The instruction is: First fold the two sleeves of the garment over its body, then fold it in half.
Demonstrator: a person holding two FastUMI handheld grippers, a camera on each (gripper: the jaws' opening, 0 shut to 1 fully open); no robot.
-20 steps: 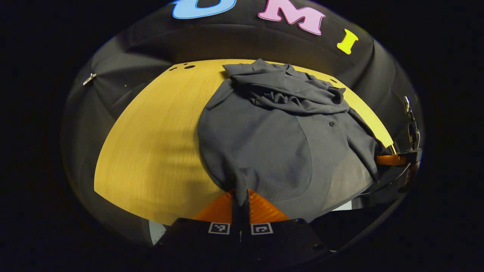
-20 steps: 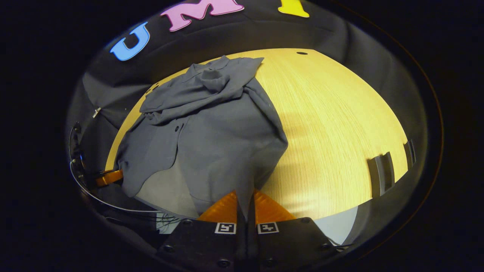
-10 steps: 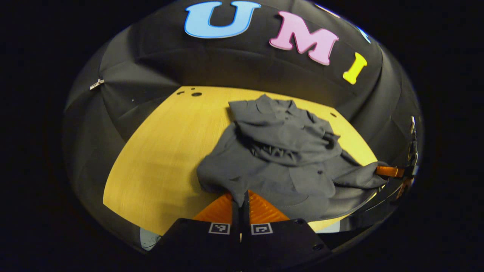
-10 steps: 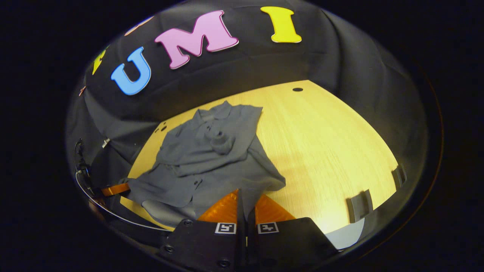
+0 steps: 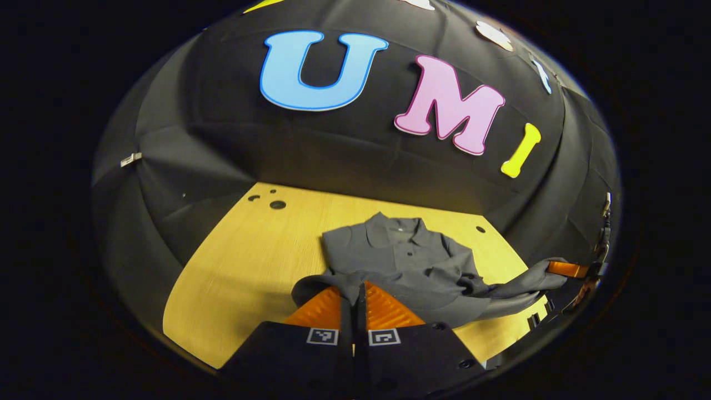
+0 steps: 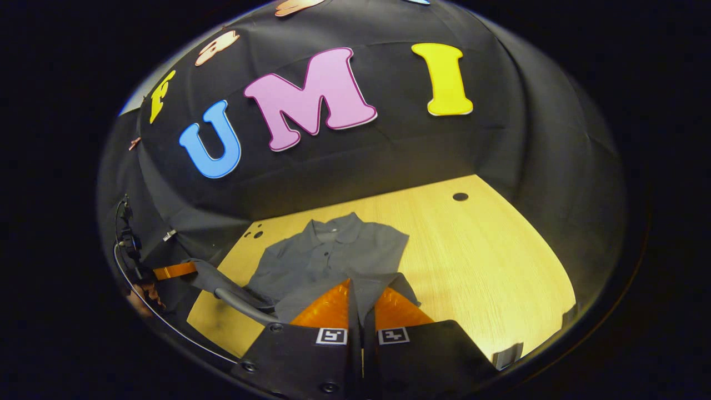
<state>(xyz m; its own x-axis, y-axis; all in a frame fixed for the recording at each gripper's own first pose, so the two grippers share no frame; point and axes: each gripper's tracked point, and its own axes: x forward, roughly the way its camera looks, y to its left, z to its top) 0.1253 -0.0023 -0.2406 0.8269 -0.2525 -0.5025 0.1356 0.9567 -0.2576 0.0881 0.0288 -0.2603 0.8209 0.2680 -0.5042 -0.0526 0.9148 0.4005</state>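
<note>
A grey collared shirt (image 5: 400, 253) lies on the yellow wooden table (image 5: 244, 266), collar toward the booth wall. My left gripper (image 5: 354, 289) is shut on the shirt's bottom hem, lifted off the table. My right gripper (image 6: 361, 289) is shut on the other bottom corner of the shirt (image 6: 328, 258). The hem hangs stretched between them above the shirt's body. In the left gripper view the right gripper (image 5: 566, 269) shows at far right with cloth in it. In the right gripper view the left gripper (image 6: 175, 271) shows at far left, also holding cloth.
The table (image 6: 489, 261) has small round holes near its far corners (image 6: 460, 196) (image 5: 276, 204). Black cloth walls close in behind and beside it. A cable (image 6: 125, 261) runs by the left gripper.
Both grippers have risen and moved toward the collar, carrying the bottom hem up and over the shirt's body. The bunched sleeves are now covered or flattened.
</note>
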